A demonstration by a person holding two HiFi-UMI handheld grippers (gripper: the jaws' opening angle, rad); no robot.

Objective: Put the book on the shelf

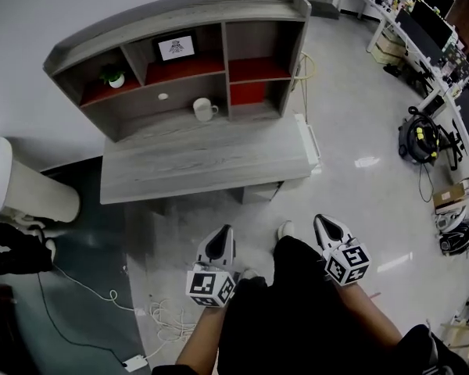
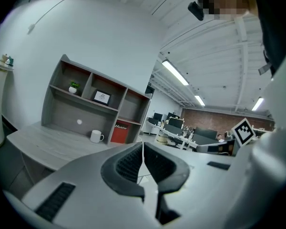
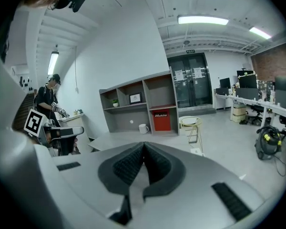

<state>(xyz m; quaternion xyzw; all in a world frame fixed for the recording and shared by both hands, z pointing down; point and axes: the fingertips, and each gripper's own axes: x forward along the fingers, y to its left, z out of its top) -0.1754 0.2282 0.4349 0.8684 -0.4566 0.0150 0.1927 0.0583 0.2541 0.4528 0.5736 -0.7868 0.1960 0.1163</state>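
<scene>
two grippers, the left gripper (image 1: 223,237) and right gripper (image 1: 325,226), both closed empty, face one shelf (image 1: 180,12) and one mug (image 1: 204,109).

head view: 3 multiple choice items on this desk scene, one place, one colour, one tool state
1. The mug stands: A on the desk top; B in a top compartment; C on the floor.
2. The book in the lower right compartment of the shelf is: A blue; B red; C green.
3. The left tool and right tool are: A wide open; B holding the mug; C shut, empty.
Key: 1 A, it sits on the grey top below the compartments; 2 B, its face shows red; 3 C, each pair of jaws meets with nothing between.
</scene>
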